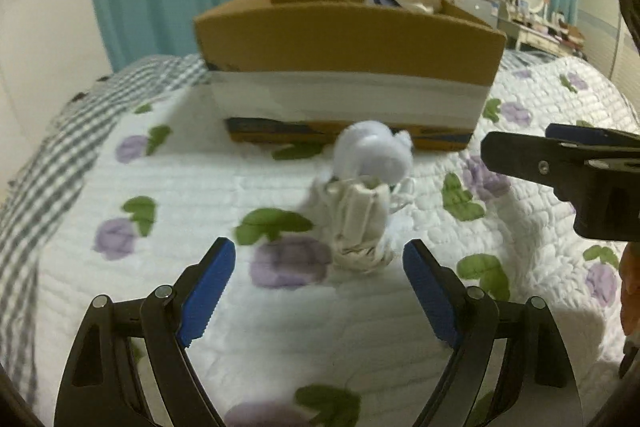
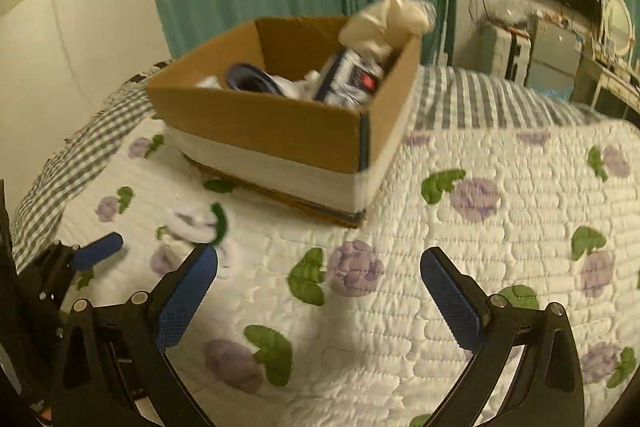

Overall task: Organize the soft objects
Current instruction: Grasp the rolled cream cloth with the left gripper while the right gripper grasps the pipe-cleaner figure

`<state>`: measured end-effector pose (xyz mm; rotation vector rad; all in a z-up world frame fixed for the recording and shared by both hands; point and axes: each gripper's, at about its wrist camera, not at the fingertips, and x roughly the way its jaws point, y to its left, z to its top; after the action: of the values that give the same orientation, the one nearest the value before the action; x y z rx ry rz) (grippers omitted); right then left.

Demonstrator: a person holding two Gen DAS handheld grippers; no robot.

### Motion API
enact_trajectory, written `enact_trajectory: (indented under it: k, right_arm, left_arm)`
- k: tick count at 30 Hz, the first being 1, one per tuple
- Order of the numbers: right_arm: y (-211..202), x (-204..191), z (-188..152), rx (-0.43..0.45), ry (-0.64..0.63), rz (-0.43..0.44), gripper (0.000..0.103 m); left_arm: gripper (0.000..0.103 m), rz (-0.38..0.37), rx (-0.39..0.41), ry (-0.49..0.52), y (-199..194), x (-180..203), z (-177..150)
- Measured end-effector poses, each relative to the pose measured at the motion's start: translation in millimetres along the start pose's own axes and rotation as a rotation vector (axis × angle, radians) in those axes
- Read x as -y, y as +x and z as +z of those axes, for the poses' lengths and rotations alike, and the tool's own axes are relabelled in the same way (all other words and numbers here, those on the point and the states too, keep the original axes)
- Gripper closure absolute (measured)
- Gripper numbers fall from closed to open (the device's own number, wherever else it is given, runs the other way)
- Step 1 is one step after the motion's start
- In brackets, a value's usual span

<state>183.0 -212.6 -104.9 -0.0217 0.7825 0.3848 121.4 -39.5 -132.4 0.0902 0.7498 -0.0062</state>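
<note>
Your left claw (image 1: 319,263) is spread wide, with the white plush (image 1: 366,195) lying on the bed (image 1: 160,187) just ahead, before the box (image 1: 344,67). Your right claw (image 2: 319,279) is spread too, empty.

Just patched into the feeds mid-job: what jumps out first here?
A cardboard box sits on the flowered quilt, already holding soft things, with a cream cloth poking above its rim. In front of it lies a white bundle, straight ahead of the open left claw. The right claw is open too, with nothing in it.
</note>
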Motion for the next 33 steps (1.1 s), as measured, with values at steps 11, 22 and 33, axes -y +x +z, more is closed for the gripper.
enact_trajectory:
  k: [11, 22, 33]
  right_arm:
    - [14, 17, -5, -0.029, 0.071, 0.0, 0.001]
    - [5, -12, -4, -0.002, -0.003, 0.022, 0.001]
    - [65, -83, -1, -0.103, -0.178, 0.124, 0.016]
  left_arm:
    - [0.075, -0.144, -0.014, 0.0, 8, -8, -2]
    - [0.075, -0.072, 0.031, -0.029, -18, -52, 4]
    - [0.075, 0.056, -0.006, -0.082, 8, -97, -1]
